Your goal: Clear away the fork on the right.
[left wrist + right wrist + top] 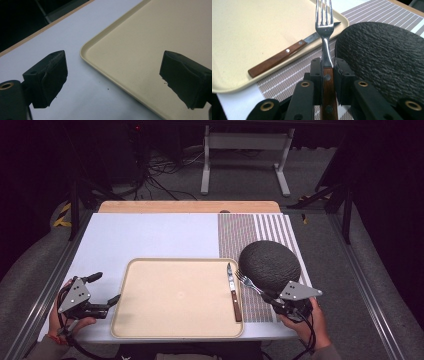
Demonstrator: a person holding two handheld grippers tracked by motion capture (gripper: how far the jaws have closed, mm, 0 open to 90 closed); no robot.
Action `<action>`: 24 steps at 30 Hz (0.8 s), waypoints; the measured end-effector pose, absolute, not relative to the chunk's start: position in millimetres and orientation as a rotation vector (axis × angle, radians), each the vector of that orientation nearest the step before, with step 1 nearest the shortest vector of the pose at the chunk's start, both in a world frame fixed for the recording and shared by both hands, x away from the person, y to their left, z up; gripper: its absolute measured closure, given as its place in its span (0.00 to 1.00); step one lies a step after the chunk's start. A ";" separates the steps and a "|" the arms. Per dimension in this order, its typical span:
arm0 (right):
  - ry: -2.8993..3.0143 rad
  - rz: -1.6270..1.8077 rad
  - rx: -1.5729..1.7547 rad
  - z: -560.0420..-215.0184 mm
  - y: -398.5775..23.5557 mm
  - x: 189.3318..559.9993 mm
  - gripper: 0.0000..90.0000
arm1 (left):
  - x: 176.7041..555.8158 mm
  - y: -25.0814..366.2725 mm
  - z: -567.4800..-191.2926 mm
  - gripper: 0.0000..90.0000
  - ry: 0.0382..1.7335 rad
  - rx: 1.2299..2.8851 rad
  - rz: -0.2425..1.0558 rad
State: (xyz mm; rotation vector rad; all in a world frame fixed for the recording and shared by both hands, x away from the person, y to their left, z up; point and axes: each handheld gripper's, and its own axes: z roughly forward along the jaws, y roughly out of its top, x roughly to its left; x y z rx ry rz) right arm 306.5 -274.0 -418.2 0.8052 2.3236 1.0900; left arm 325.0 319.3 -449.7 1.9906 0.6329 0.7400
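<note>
The right gripper (327, 66) is clamped on the fork (325, 27), tines pointing ahead between tray (175, 320) and dark plate (270, 262). A knife (233, 292) lies on the tray's rim, just left of that gripper. The left gripper (107, 290) stands apart beside the tray.

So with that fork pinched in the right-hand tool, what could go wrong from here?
Two things, I'd guess. The right tool grips the fork only by its wooden handle, so the long metal end could swing or slip. The prongs also point toward the knife lying on the tray's right rim, with the dark plate close beside; a careless move might knock the knife or scrape the plate.
</note>
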 end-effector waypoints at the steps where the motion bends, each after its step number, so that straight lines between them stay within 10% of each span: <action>1: 2.317 1.086 0.809 -417.4 -271.6 307.7 0.88 | 324.9 319.5 -449.8 0.09 0.633 1.992 0.739; 24: 2.312 1.116 0.767 -402.3 -215.1 325.2 0.88 | 322.8 319.0 -448.3 0.09 0.628 1.983 0.741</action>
